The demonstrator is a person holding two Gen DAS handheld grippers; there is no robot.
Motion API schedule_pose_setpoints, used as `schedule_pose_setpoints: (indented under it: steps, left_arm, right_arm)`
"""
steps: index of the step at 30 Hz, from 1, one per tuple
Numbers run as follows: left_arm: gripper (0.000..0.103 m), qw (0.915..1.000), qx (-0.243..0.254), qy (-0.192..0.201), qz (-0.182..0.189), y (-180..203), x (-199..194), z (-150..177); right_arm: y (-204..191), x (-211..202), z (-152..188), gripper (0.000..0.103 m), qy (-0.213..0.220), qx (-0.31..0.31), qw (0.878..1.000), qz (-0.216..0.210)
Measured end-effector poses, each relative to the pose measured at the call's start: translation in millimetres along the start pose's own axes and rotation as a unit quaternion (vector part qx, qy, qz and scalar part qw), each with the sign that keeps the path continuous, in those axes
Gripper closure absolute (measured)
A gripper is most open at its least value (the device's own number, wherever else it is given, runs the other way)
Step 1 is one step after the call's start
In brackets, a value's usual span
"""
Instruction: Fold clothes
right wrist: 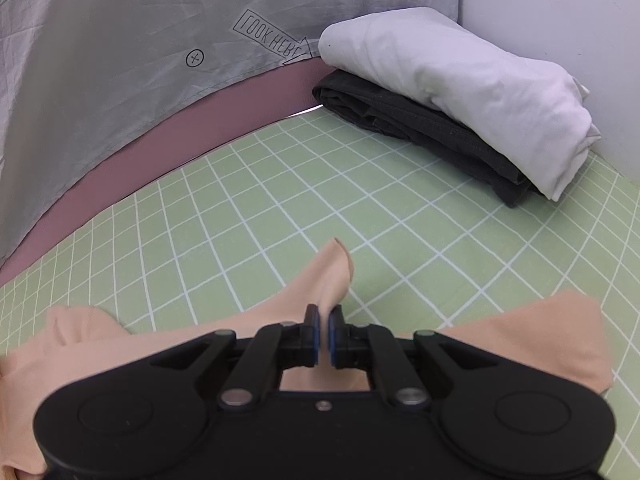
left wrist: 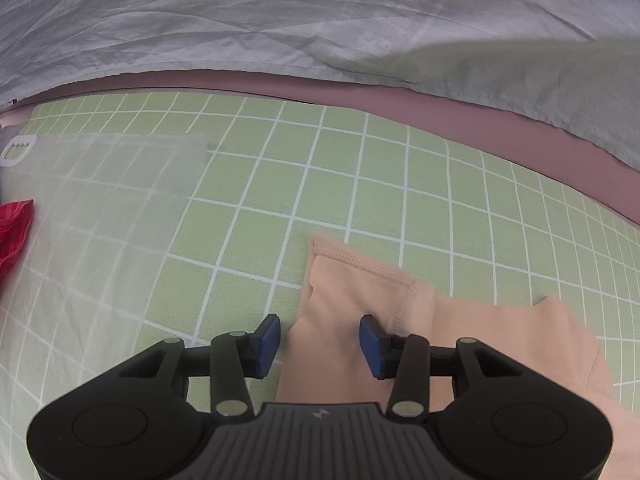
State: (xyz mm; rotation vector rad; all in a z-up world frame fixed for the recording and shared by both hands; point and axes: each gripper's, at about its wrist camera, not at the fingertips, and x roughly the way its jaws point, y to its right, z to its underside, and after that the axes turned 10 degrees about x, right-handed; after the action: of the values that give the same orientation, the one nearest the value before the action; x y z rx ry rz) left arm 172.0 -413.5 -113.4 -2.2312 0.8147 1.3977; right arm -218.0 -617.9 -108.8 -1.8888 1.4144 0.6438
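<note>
My right tool is pinching a peach garment, while my left tool is hovering released over its hem on the green grid mat.

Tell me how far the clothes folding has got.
Done: a white garment and a black garment lie folded and stacked. In hand: the right gripper pinches the peach garment, while the left gripper stands open over its hemmed corner. Left: the peach one is still unfolded, and something red waits aside.
</note>
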Motion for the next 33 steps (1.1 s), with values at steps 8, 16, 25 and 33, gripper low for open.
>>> schedule_pose_setpoints:
  steps: [8, 16, 25, 33]
  left_arm:
    - [0.051, 0.9979, -0.053, 0.036, -0.012, -58.9, -73.4, 48.1]
    - [0.051, 0.9965, -0.071, 0.033, -0.026, -91.7, -125.3, 146.0]
    - [0.051, 0.9986, -0.05, 0.012, -0.008, -79.1, -144.8, 208.3]
    - [0.033, 0.999, -0.023, 0.037, -0.007, -20.6, -160.5, 227.5]
  right_arm:
    - [-33.9, -50.7, 11.1, 0.098, 0.035, -0.064, 0.996, -0.057]
    - [-74.6, -114.5, 90.0, 0.098, 0.017, -0.181, 0.972, -0.145]
    - [-56.7, -145.7, 165.9, 0.047, -0.098, -0.182, 0.957, -0.204]
    - [-1.4, -151.5, 142.6, 0.0, -0.048, -0.145, 0.977, -0.15]
